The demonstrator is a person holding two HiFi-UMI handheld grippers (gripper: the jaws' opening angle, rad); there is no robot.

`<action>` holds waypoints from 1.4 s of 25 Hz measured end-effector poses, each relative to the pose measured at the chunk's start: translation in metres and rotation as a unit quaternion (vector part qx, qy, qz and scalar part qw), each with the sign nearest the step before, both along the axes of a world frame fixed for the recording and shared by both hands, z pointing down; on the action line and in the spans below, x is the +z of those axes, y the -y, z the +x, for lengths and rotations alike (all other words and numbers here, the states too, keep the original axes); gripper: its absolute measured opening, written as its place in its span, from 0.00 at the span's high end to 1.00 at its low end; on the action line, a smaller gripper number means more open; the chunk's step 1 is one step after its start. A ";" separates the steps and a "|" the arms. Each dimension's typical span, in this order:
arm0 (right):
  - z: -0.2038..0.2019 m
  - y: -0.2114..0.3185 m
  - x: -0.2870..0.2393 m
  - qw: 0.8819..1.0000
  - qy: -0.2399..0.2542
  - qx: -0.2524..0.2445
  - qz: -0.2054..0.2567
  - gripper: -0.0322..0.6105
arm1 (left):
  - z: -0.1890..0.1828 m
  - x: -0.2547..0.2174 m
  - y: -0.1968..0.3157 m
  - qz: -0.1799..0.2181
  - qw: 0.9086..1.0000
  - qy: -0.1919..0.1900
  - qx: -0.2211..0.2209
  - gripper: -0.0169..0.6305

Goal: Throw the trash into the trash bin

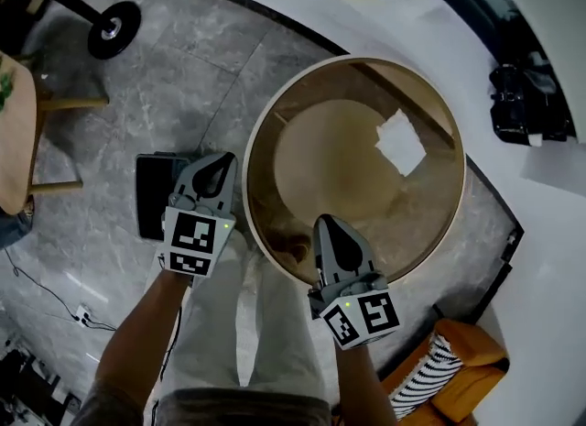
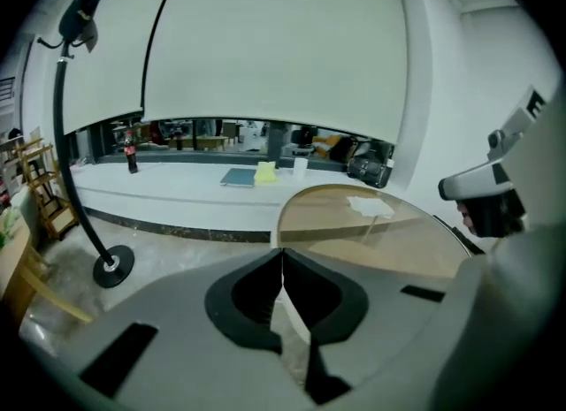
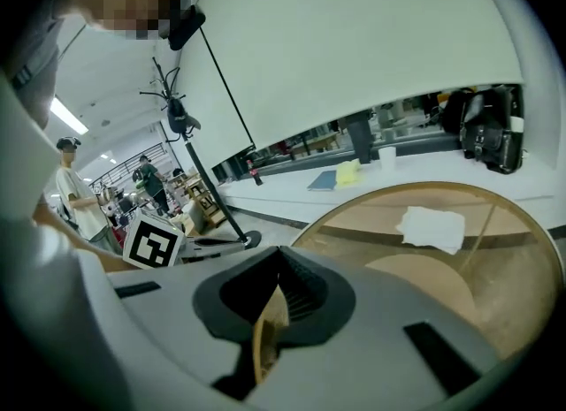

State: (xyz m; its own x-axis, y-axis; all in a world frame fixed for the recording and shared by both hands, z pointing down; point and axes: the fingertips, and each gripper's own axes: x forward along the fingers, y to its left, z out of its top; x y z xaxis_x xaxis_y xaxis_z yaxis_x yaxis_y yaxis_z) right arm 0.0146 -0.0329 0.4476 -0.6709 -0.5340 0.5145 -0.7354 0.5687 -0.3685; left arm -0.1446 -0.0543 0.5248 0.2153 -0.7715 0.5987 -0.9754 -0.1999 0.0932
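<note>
Both the left gripper (image 1: 220, 166) and the right gripper (image 1: 328, 224) were closed tight on nothing, while the white paper (image 1: 401, 142), ahead of both on the round glass table (image 1: 353, 58), looked light, soft and crushable, best pinched at a lifted edge.

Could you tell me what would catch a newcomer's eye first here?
A large round glass table with a wooden rim fills the head view's middle, white crumpled paper lying on its right part. Nearer the person, the left gripper and right gripper point toward it, both shut.
</note>
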 end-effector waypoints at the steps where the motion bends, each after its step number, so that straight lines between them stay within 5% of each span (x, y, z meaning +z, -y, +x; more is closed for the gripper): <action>1: 0.014 0.001 -0.001 1.000 0.000 0.016 0.002 0.92 | 0.016 -0.002 0.006 0.003 1.000 0.000 0.018 0.94; 16: 0.200 -0.014 -0.005 0.979 0.000 0.205 0.006 0.92 | 0.244 -0.027 0.052 0.015 0.977 -0.025 0.213 0.94; 23: 0.225 -0.016 -0.004 0.975 0.008 0.223 0.004 0.92 | 0.274 -0.023 0.058 0.006 0.972 -0.014 0.234 0.90; 26: 0.227 -0.015 -0.003 0.975 0.012 0.222 0.003 0.92 | 0.278 -0.021 0.064 0.007 0.974 -0.012 0.225 0.63; 35: 0.233 -0.008 -0.003 0.976 0.018 0.215 0.000 0.92 | 0.296 -0.004 0.080 -0.002 0.974 0.002 0.226 0.58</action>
State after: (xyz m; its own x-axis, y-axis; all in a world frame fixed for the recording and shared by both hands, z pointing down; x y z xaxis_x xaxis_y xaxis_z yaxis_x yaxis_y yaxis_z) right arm 0.2478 -0.0249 0.4443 -0.4016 -0.7706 0.4948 -0.8930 0.2098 -0.3981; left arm 0.1518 -0.1345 0.5205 0.5298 -0.5956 0.6038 -0.7882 -0.6086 0.0914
